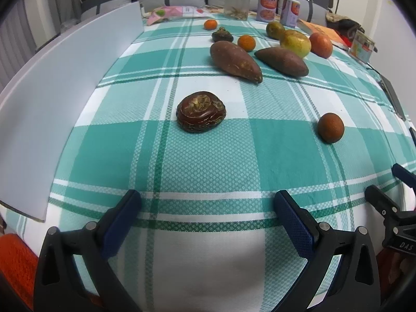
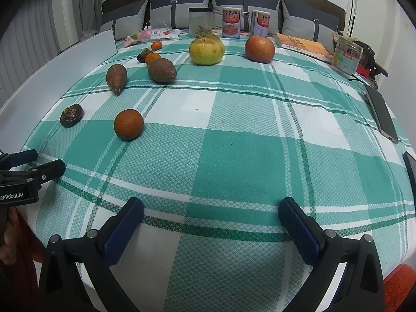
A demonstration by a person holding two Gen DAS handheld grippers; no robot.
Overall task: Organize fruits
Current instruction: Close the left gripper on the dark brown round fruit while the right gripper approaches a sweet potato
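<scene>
Both jaws spread, holding nothing: left gripper (image 1: 206, 200), right gripper (image 2: 212, 208) | nearest fruit: wrinkled brown fruit (image 1: 200, 115), tablecloth (image 1: 208, 161), straight ahead; I'd straddle it squarely, close gently | count: brown fruits 2, small oranges 3, sweet potatoes 2, large citrus 3.

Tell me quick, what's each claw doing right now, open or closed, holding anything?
Left claw: open, holding nothing.
Right claw: open, holding nothing.

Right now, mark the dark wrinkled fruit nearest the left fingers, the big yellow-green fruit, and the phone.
dark wrinkled fruit (image 1: 200, 115), left wrist view, its top face.
big yellow-green fruit (image 2: 206, 50), right wrist view, its front.
phone (image 2: 382, 113), right wrist view, mid-screen.
</scene>
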